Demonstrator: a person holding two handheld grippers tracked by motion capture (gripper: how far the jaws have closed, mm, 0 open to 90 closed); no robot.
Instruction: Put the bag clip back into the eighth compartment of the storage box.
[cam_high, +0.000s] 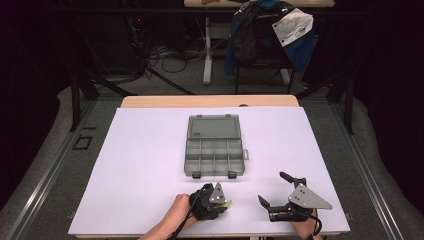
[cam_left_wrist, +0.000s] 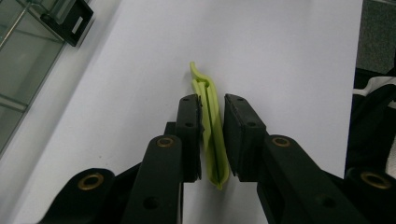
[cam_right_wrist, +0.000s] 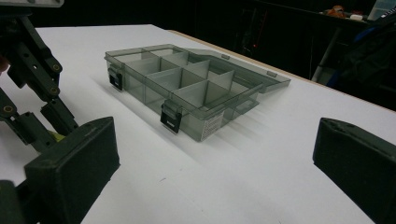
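A slim yellow-green plastic piece lies on the white table sheet near the front edge. My left gripper has its jaws closed against both sides of it. In the high view, that left gripper points right, with the green piece at its tip. My right gripper stands wide open at the front right with nothing between its jaws. A clear grey compartment box sits open mid-table, its lid flat on the far side. The right gripper faces this box.
The box's two black latches face the front edge. A wooden table edge shows beyond the white sheet. Behind the table stand a chair with a blue jacket and floor cables. Bare sheet lies left and right of the box.
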